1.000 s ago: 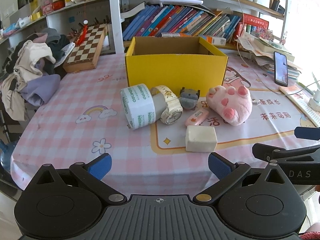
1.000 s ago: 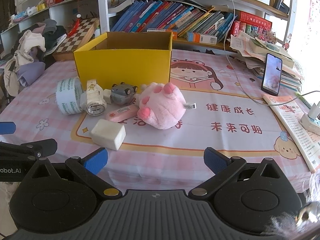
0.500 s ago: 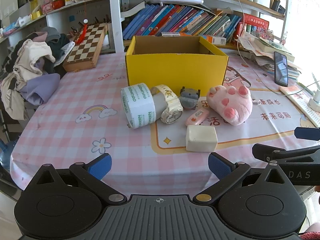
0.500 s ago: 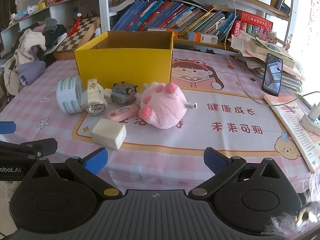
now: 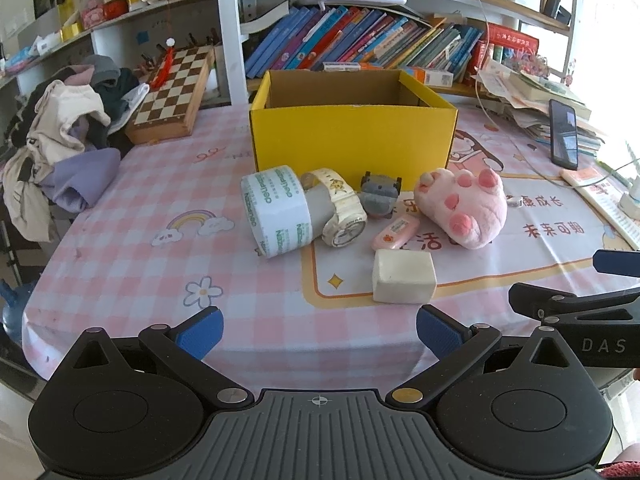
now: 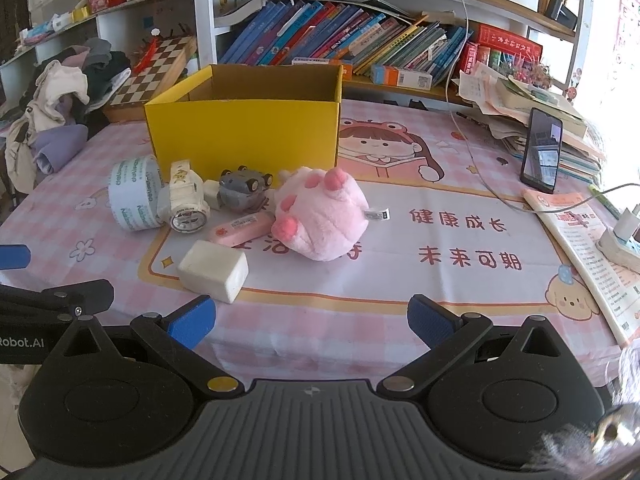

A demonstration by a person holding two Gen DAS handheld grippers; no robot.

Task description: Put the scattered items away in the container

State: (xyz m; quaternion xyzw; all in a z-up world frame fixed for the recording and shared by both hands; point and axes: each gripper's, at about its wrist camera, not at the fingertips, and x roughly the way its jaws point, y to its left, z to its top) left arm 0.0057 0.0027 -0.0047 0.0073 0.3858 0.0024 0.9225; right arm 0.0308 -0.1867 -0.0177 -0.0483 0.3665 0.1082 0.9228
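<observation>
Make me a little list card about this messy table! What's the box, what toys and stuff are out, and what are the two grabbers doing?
container: yellow cardboard box, open top, nothing seen inside from here
in front of box: white roll of printed tape, cream wristwatch, small grey toy car, pink eraser case, pink plush paw, white rectangular block
left gripper: open, holding nothing
right gripper: open, holding nothing
items in box so far: none visible

Fluffy plush paw (image 6: 320, 220); matt, probably cardboard box (image 6: 244, 136).
</observation>
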